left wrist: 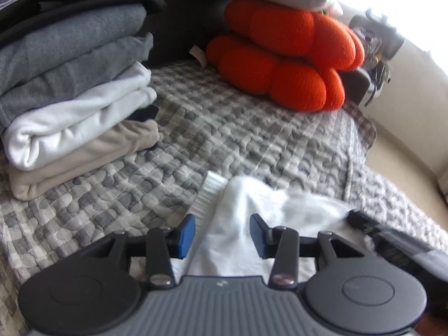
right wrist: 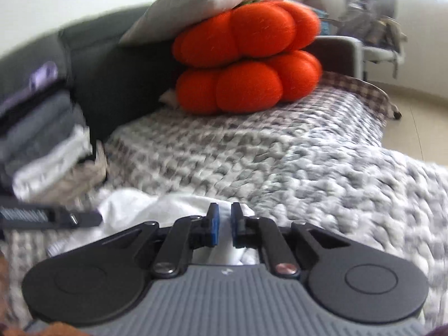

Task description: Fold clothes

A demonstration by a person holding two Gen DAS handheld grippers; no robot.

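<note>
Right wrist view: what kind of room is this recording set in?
Most likely a living room at home. A dark sofa covered by a grey checked quilt carries orange cushions, with a stack of folded clothes at one end and a white garment lying in front of the grippers.

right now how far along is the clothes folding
Done: a stack of folded clothes sits on the checked cover. In hand: a white garment lies crumpled under the open left gripper; the right gripper is nearly closed over it. Left: folding and stacking it.
</note>
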